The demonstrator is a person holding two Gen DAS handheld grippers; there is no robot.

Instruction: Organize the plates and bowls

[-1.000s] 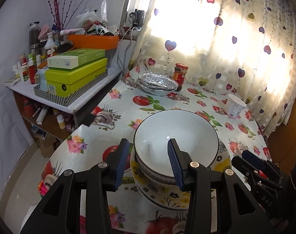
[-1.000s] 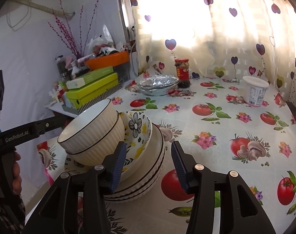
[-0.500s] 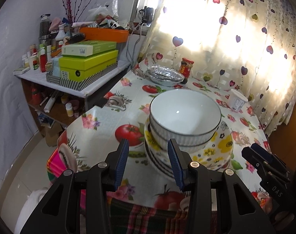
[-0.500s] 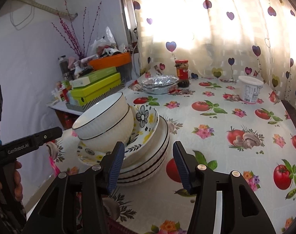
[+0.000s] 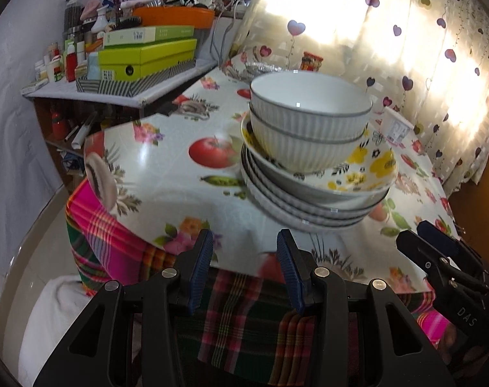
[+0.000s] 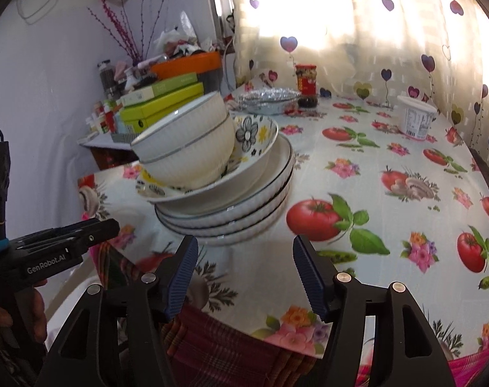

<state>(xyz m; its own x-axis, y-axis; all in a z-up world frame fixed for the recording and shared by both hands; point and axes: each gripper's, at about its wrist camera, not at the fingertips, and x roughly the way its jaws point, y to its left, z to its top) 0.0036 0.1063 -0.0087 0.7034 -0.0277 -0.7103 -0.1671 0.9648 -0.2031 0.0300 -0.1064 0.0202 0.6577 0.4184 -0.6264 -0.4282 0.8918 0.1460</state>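
Leaning: two ribbed white bowls (image 5: 309, 129) atop floral bowl (image 5: 367, 167).

bowls (image 5: 309, 122) white ribbed, dark rim | floral bowl (image 5: 364, 167) yellow-black flowers | tablecloth (image 6: 357, 193) tomato-flower print | boxes (image 5: 147, 54) lime green

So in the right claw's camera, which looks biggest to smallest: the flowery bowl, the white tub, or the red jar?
1. flowery bowl, clearly the biggest in view.
2. white tub.
3. red jar.
The tub and jar look nearly alike, and both sit farther from the camera than the bowl, so real sizes stay unsure.
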